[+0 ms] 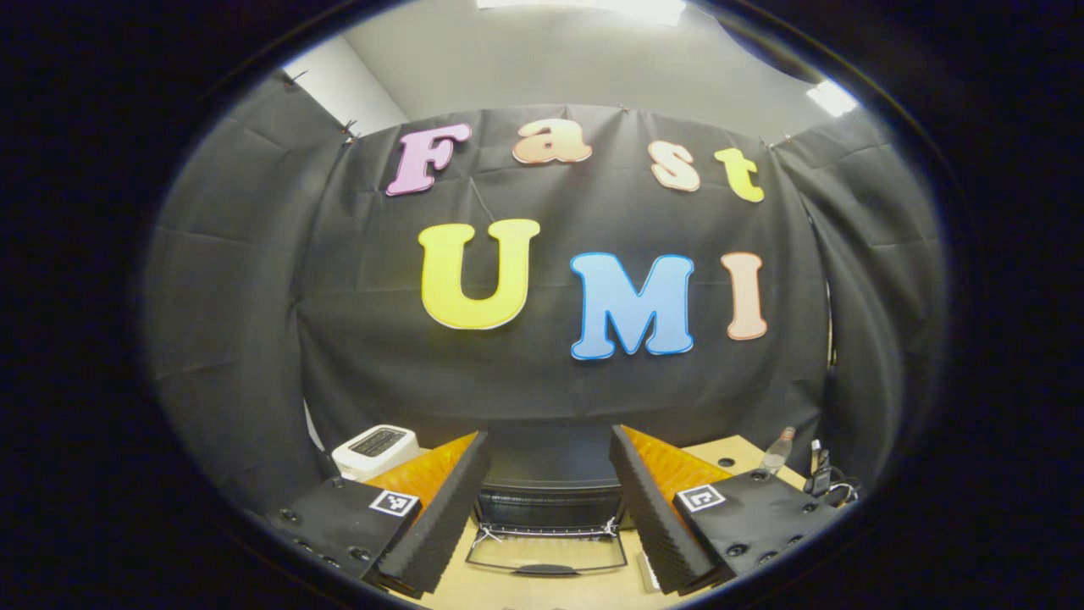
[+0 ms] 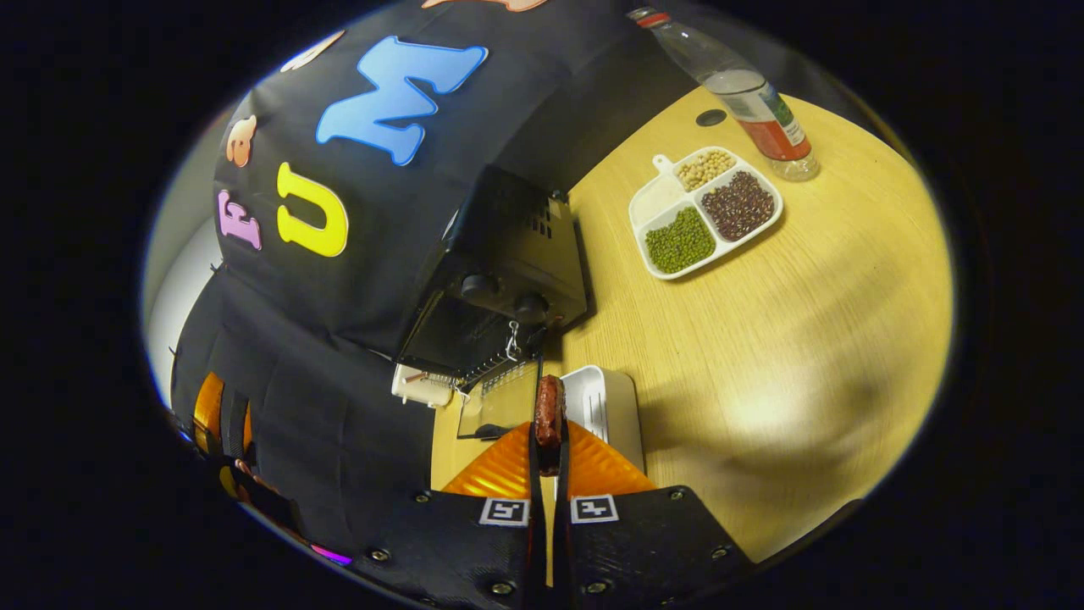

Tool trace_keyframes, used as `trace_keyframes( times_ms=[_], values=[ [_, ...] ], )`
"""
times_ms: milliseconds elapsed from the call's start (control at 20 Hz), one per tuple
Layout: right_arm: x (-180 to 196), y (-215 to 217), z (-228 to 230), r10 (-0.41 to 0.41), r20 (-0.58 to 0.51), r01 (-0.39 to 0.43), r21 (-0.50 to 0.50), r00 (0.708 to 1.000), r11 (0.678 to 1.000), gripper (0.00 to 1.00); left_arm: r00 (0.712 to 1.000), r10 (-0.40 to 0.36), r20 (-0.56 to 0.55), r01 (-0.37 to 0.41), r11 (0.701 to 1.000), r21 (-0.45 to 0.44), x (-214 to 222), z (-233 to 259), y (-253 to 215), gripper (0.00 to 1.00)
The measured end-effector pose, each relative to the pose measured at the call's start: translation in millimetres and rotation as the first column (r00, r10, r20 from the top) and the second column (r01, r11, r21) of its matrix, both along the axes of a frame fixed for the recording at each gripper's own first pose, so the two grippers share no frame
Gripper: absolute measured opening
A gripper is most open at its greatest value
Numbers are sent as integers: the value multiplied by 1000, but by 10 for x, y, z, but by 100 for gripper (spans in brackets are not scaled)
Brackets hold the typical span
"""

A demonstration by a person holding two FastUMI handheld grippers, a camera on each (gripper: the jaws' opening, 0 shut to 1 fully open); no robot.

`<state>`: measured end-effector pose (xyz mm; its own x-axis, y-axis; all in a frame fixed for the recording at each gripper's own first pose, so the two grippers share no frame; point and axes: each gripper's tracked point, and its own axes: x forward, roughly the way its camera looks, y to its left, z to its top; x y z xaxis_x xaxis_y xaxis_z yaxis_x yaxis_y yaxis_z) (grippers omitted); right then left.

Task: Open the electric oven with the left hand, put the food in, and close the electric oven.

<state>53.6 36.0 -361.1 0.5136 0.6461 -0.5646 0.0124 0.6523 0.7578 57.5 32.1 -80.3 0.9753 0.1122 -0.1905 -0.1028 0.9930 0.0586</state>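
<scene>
R claw point(image 2: 549, 462) is clamped on the food point(image 2: 549, 415), a dark reddish-brown piece nipped between both fingers, held above the wooden surface point(image 2: 762, 339) & just short of the oven's mouth. L claw point(image 1: 549, 508) is apart, nothing between its fingers, lined up w/ the open door point(image 1: 546, 555) but not touching it.

Progress, as I judge it: step 1 done – electric oven point(image 2: 508, 271) stands open, glass door folded down flat toward the front, wire rack point(image 1: 546, 532) showing at the mouth. Food not yet in. Left: slide food onto rack, let go, back out, then L lifts door shut.

Next out, a white box point(image 2: 605, 407) sits just beside the door on the R claw's side – tight lane there. Door's front edge w/ its handle sticks out over the surface; approach should come from above it, not across. Farther off, well apart: divided tray of beans point(image 2: 707, 212), then a plastic bottle point(image 2: 745, 93) near the far edge. Open surface to that side gives room to pull back. Black cloth wall point(image 1: 550, 381) is right behind the oven.
</scene>
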Motion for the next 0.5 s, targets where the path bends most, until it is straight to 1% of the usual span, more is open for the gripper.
trace_keyframes(
  times_ms=[100, 200, 400, 500],
  values=[
    [-24, 67, 135, -14, 15, 14, 34, 1000, 999, 4, 999, -28, 22, 28, 1000, -8, 6, 83, 3, 99],
    [-44, 169, 261, -34, 32, 33, 44, 999, 998, 4, 998, -63, 31, 63, 998, -21, -23, 159, -8, 99],
    [-74, 503, 601, -57, 88, 50, 82, 994, 995, 4, 991, -114, 70, 114, 993, 6, -84, 335, 145, 99],
    [-72, 675, 774, -58, 119, 46, 99, 991, 994, 4, 986, -141, 86, 141, 990, -5, -127, 380, 201, 99]
  ],
)
